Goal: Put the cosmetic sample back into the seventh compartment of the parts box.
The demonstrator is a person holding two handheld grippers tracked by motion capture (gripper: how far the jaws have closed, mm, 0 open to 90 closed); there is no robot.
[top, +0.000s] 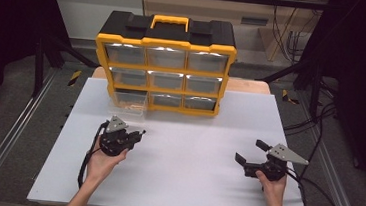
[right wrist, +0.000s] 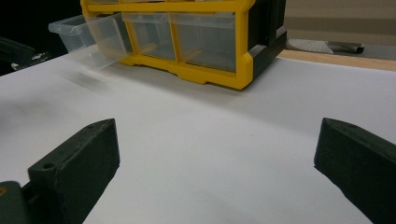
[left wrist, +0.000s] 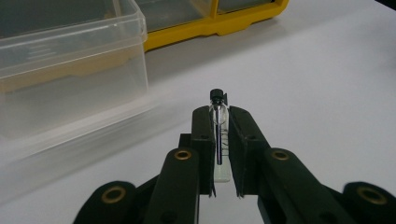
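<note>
White counter (top: 184,183), viewed from above. At its far edge stands a yellow-and-black parts organizer (top: 165,64) with a yellow carry handle (top: 169,21) and three rows of three clear drawers. The bottom-left drawer (top: 130,101) is pulled out toward the near side and rests on the counter; its contents are hard to make out through the glare, only a faint brownish tint at the bottom.

Left claw (top: 138,135), held in the person's left hand (top: 106,159), sits just near of the pulled-out drawer, jaws pointing right. In the left gripper view the claw (left wrist: 219,126) is clenched on a small clear glass vial (left wrist: 218,140) with a black cap (left wrist: 216,94). The cap pokes out past the jaw tips; the vial's lower end shows in the gap between the jaws, just above the counter. A thin dark line runs down inside the vial; cannot tell what it is. The clear drawer (left wrist: 70,70) fills the upper left of that view, cut off at the frame edge, apart from the vial.

Right claw (top: 249,151), held in the right hand (top: 273,183), is at the near right of the counter, well apart from the organizer. Its jaws are spread wide, nothing between them; in the right gripper view the claw (right wrist: 215,158) frames bare counter, both jaws cut off at the bottom edge. The organizer (right wrist: 196,42) is beyond, its top out of frame, with the pulled-out drawer (right wrist: 88,35) at far left, slightly blurred.

Cables trail from both grippers off the near edge.
</note>
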